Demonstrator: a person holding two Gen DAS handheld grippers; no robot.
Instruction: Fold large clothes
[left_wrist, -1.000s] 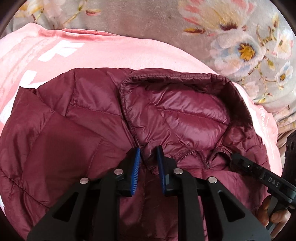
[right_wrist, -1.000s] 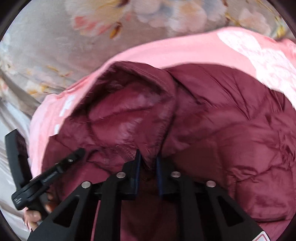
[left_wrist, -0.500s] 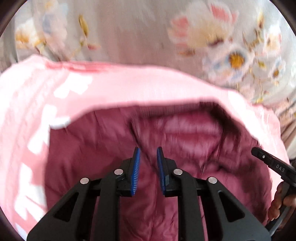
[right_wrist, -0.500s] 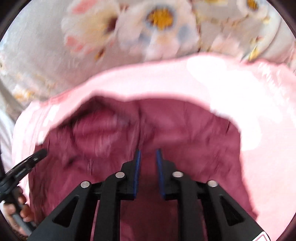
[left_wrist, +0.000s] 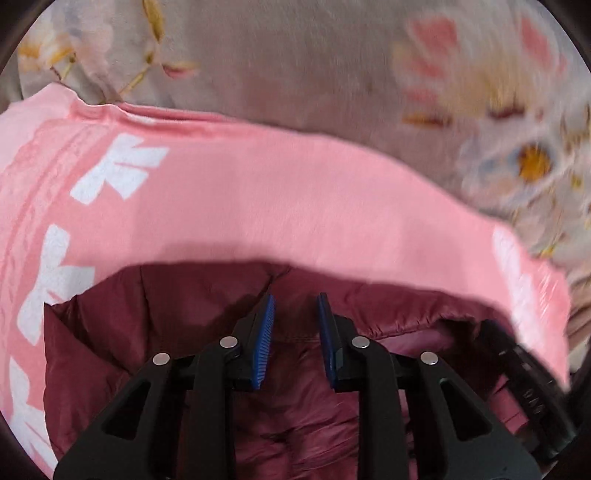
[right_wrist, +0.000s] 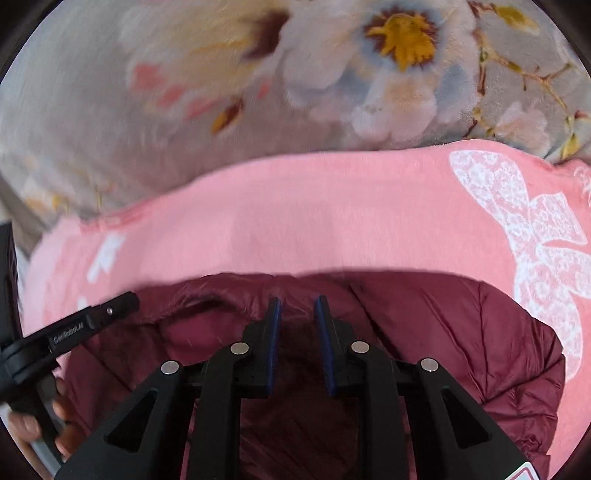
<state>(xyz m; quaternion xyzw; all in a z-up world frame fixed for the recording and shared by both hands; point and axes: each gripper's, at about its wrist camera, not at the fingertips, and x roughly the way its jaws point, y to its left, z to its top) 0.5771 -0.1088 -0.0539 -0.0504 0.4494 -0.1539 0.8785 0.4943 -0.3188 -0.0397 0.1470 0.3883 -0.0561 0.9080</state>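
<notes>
A maroon quilted puffer jacket (left_wrist: 155, 321) with a hood lies on a pink cloth; it also shows in the right wrist view (right_wrist: 461, 332). My left gripper (left_wrist: 295, 314) stands narrowly open over the jacket's far edge by the hood, with nothing visibly pinched between its blue pads (left_wrist: 264, 332). My right gripper (right_wrist: 297, 317) stands the same way over the jacket's far edge, a small gap between its pads. Each gripper shows at the edge of the other's view: the right one (left_wrist: 528, 387) and the left one (right_wrist: 74, 328), held by a hand.
The pink cloth (left_wrist: 277, 192) with white printed shapes, one a butterfly (right_wrist: 532, 229), lies under the jacket. A grey floral blanket (right_wrist: 184, 92) covers the surface beyond it.
Both grippers have moved forward over the jacket toward its far edge. The hood, seen open and in full before, now sits low in both views. The jaw gaps look unchanged.
</notes>
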